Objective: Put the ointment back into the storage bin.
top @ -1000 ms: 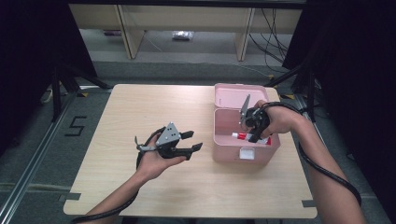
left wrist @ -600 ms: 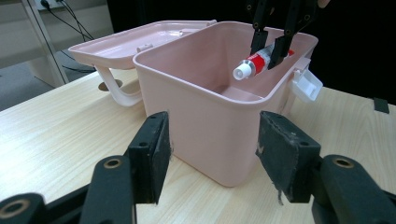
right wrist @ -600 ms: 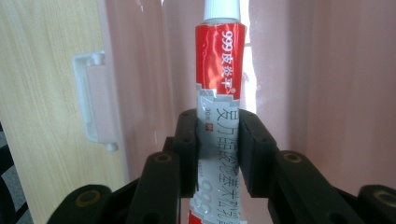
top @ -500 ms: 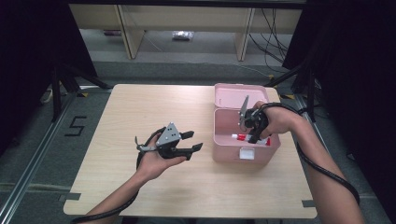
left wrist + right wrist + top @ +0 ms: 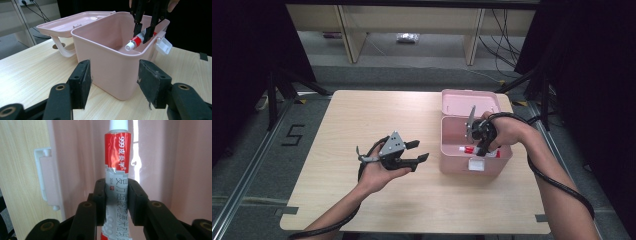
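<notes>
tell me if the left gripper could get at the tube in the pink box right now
Probably not yet. The tube sits inside the pink box, clamped by the right gripper coming down through the open top. The left gripper, jaws open, faces the box's outer wall, so it would have to go over the rim.

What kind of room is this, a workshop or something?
Probably a lab recording station: a bare wooden table ringed by black curtains, cables on the floor, and a person working handheld grippers over a pink box.
</notes>
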`<state>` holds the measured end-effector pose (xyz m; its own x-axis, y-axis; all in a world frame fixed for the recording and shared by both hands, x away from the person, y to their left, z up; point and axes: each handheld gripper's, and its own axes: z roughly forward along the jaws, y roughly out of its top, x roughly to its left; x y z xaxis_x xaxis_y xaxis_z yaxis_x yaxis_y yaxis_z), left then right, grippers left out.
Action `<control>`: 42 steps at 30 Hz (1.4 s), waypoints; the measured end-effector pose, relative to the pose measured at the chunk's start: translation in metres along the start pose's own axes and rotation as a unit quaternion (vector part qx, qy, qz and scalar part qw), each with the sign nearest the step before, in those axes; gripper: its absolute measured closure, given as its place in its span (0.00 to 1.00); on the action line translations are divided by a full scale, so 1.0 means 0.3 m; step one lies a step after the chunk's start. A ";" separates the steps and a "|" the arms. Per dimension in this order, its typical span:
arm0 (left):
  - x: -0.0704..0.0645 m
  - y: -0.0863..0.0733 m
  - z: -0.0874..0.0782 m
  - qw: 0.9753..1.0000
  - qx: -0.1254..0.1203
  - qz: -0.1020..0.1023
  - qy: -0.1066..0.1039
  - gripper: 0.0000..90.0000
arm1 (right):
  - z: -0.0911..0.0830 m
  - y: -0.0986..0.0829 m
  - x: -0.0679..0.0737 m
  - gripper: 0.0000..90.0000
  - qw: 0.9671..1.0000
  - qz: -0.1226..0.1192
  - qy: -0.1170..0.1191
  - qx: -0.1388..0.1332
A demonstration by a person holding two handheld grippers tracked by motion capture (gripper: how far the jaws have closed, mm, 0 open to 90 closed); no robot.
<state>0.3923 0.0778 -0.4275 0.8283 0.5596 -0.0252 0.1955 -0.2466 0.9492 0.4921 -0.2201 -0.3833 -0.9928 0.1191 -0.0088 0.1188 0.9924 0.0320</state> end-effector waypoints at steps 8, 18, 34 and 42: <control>-0.001 -0.001 0.001 1.000 0.001 -0.001 -0.001 0.48 | 0.021 0.004 -0.004 0.80 1.000 -0.005 0.001 0.003; -0.003 0.001 0.003 1.000 0.000 0.001 -0.002 0.48 | 0.033 0.005 -0.006 0.80 1.000 0.004 0.007 0.004; -0.003 0.002 0.003 1.000 0.000 0.001 -0.003 0.48 | 0.061 0.003 -0.023 0.80 1.000 -0.007 0.008 0.008; -0.002 0.003 0.001 1.000 0.000 0.003 -0.003 0.48 | 0.077 0.006 -0.026 0.80 1.000 -0.005 0.008 0.009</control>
<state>0.3921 0.0769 -0.4267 0.8326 0.5535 -0.0208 0.1896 -0.2496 0.9496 0.5004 -0.2185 -0.4063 -0.9940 0.1088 0.0067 0.1089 0.9940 0.0135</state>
